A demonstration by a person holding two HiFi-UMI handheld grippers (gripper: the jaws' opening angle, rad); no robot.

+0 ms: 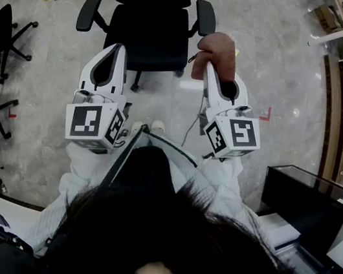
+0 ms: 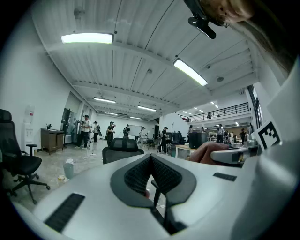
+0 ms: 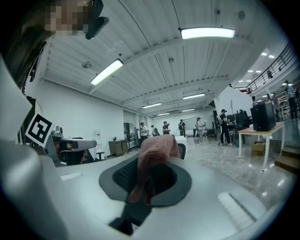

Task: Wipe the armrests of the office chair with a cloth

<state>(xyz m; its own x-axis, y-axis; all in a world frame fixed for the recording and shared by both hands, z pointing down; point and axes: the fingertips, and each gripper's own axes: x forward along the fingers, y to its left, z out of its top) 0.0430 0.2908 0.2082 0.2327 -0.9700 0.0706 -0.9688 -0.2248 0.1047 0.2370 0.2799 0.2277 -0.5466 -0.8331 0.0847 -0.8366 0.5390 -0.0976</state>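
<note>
1. Right gripper [image 3: 149,187]: jaws part-closed, clamped on the pink cloth [image 3: 157,152], which bunches up above the pads.
2. Left gripper [image 2: 151,180]: jaws shut together, nothing between them.
3. Office chair [image 1: 145,27]: on the floor just beyond both grippers, facing us. We list the left armrest [image 1: 88,12] and the right armrest [image 1: 205,18]. The cloth is near the right armrest, apparently apart from it.
4. Step in hand, as we judge it: the approach, with wiping not yet begun. The next move calls for carrying the cloth forward onto the right armrest, then pressing and stroking along the pad.
5. Views compared: only the head view shows both armrests. The right gripper view shows the grip itself, with the cloth masking most of the chair. The left gripper view adds the chair's back and people far off in the hall.
</note>
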